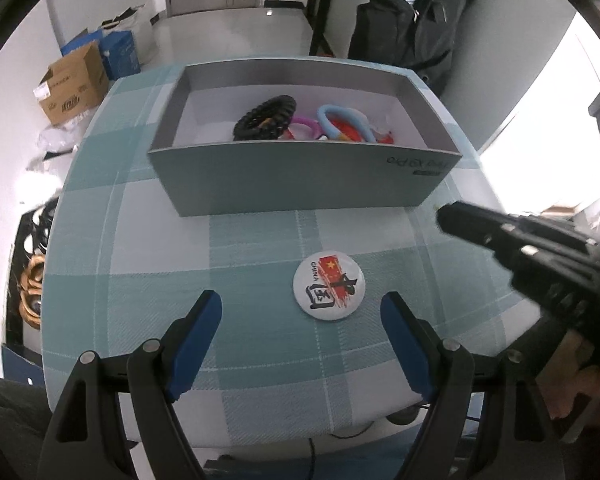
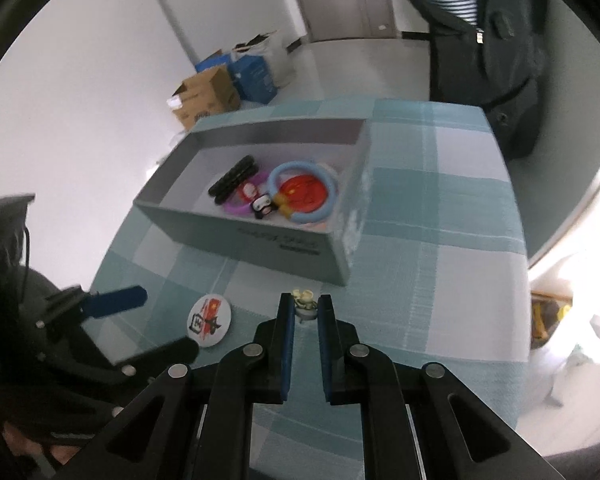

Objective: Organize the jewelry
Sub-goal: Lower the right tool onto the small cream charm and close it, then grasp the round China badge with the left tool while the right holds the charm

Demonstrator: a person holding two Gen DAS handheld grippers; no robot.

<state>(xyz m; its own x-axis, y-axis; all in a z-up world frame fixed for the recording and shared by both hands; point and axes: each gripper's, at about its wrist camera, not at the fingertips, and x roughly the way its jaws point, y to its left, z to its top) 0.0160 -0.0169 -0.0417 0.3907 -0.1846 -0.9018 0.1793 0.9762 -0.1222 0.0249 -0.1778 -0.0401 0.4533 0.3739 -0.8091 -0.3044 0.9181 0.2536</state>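
On the teal-checked cloth worktop [image 1: 148, 240], before the stiff grey cardboard box [image 2: 260, 236], the light, slippery round white pin badge [image 1: 328, 286] lies flat between the wide left tongs [image 1: 302, 312], best pinched across its rim, while the right tongs [image 2: 305, 304] clamp a tiny, likely fragile cream trinket [image 2: 303, 298].

We see bright daylight flooding in from the right in both views, blowing the window [image 1: 540, 120] out to white. Shadows on the table [image 1: 260, 240] are soft. Fisheye bending and black vignetting frame the edges; the right-wrist view is slightly motion-blurred.
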